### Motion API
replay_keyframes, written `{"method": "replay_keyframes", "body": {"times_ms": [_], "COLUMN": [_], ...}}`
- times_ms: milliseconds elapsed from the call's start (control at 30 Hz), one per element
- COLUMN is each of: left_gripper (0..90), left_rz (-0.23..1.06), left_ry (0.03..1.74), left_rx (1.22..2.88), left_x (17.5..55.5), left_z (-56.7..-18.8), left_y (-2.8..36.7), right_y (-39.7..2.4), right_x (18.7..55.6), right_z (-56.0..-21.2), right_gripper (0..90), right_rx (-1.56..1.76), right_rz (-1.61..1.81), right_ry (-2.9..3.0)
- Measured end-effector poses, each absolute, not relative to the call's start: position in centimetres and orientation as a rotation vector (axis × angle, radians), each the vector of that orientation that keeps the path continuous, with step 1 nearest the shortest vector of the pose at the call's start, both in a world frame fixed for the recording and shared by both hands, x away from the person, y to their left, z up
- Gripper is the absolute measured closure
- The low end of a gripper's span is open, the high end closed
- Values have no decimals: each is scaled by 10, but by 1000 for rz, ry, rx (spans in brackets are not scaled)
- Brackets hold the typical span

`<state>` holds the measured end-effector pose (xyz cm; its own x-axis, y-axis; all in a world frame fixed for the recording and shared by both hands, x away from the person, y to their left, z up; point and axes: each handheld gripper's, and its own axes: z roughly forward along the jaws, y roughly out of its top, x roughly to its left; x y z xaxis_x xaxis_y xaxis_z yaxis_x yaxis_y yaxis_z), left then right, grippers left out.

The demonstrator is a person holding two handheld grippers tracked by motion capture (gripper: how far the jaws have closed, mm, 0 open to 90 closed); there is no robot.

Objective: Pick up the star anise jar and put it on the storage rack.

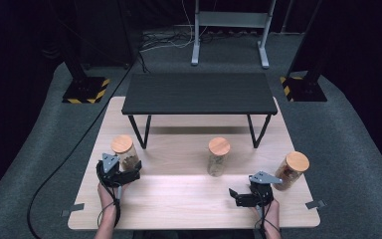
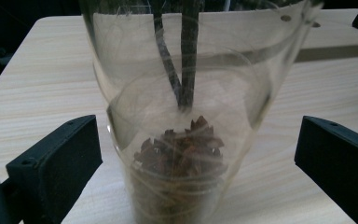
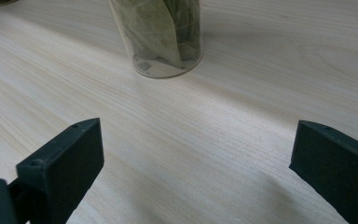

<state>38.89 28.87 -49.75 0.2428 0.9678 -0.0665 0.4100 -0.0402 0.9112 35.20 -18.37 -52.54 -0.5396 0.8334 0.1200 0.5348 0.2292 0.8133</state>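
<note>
Three clear glass jars with round wooden lids stand on the pale wooden table (image 1: 179,199). The left jar (image 1: 125,152) holds brown star-shaped spice; in the left gripper view this jar (image 2: 186,116) stands between the wide-apart jaws without touching them. My left gripper (image 1: 132,172) is open around it. The middle jar (image 1: 218,156) holds green leaves, and the right gripper view has its base (image 3: 161,37) ahead and left of centre. My right gripper (image 1: 236,195) is open over bare wood, short of that jar. The right jar (image 1: 291,170) stands beside the right gripper.
A low black bench-like shelf (image 1: 199,93) on thin black legs spans the back of the table. Beyond it are grey carpet, a metal stand (image 1: 229,30) and two black bases with yellow-striped edges (image 1: 85,89). A cable (image 1: 69,154) trails off the table's left side.
</note>
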Motion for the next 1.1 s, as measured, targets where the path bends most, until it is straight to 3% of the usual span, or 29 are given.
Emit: {"method": "replay_keyframes", "body": {"times_ms": [1100], "left_gripper": [0], "left_rz": [796], "left_ry": [1315], "left_rx": [1609], "left_x": [401], "left_z": [-501], "left_y": [286], "right_y": [-186], "right_x": [352], "right_z": [-525], "right_gripper": [12], "right_rx": [1276], "right_rz": [1259], "right_ry": [2163]}}
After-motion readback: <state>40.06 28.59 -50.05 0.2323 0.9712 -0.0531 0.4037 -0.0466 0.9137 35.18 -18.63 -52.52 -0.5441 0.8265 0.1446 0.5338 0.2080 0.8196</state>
